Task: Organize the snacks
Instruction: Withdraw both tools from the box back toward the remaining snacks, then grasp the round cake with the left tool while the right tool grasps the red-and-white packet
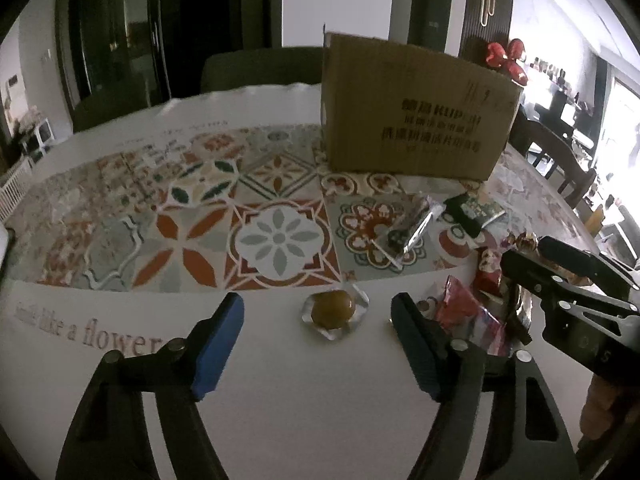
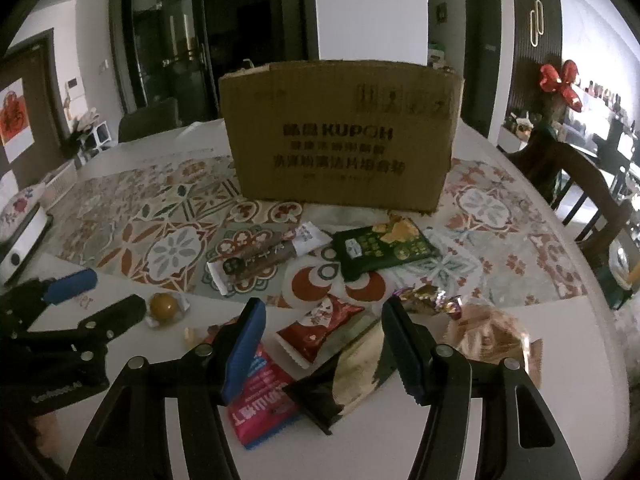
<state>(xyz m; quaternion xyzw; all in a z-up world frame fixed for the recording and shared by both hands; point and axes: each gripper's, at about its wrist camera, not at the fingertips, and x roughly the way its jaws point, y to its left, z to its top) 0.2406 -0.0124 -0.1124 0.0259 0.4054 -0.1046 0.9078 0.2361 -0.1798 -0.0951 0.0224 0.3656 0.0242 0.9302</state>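
Note:
A round brown sweet in a clear wrapper (image 1: 334, 310) lies on the white border of the tablecloth, just ahead of my left gripper (image 1: 318, 306) and between its blue pads. The pads stand apart from it, so the gripper is open. My right gripper (image 2: 323, 306) hangs open over a heap of snacks: a red pack (image 2: 320, 332), a pink pack (image 2: 260, 400) and a black-and-gold pack (image 2: 344, 376). None of them is pressed by the pads. A green pack (image 2: 380, 252) and a brown bar (image 2: 256, 260) lie farther back, in front of an upright cardboard box (image 2: 340, 132).
A clear bag of biscuits (image 2: 492, 336) and foil-wrapped sweets (image 2: 428, 296) lie right of the heap. A white device (image 2: 20, 248) sits at the table's left edge. A dark wooden chair (image 2: 580, 184) stands at the right and a glass (image 2: 620, 272) near that edge.

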